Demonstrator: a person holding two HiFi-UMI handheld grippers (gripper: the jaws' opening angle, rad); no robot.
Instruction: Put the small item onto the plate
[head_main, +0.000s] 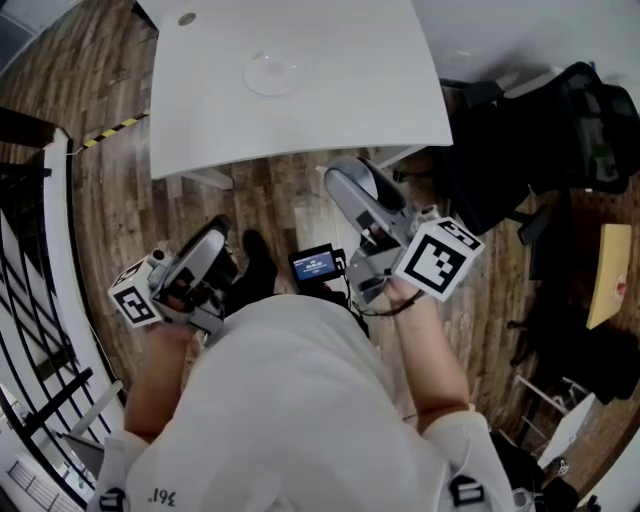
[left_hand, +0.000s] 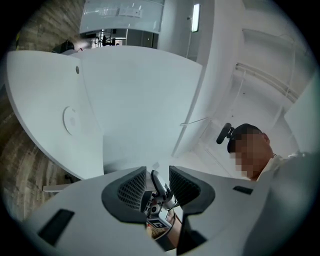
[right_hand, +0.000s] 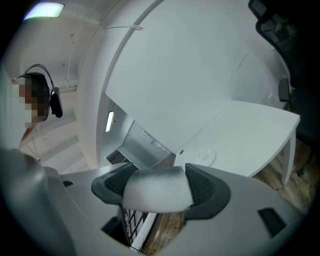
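A small white block (right_hand: 157, 189) with a greyish top edge is clamped between the dark ribbed pads of my right gripper (right_hand: 158, 186). In the head view that right gripper (head_main: 352, 188) hangs over the wooden floor, just short of the white table's (head_main: 350, 100) near edge. A pale round plate (head_main: 270, 75) lies on the table's far middle; the same plate (right_hand: 205, 157) appears small beyond the block, and the plate (left_hand: 71, 120) also appears at left. My left gripper (head_main: 215, 245) is lower left, near my body. This left gripper (left_hand: 152, 182) stands open with nothing held.
A black office chair (head_main: 560, 130) stands right of the table. Black railing (head_main: 30, 300) runs along the left edge. Yellow-black tape (head_main: 110, 130) marks the floor. A small lit screen (head_main: 315, 265) hangs at my chest. A yellow board (head_main: 610, 275) lies at right.
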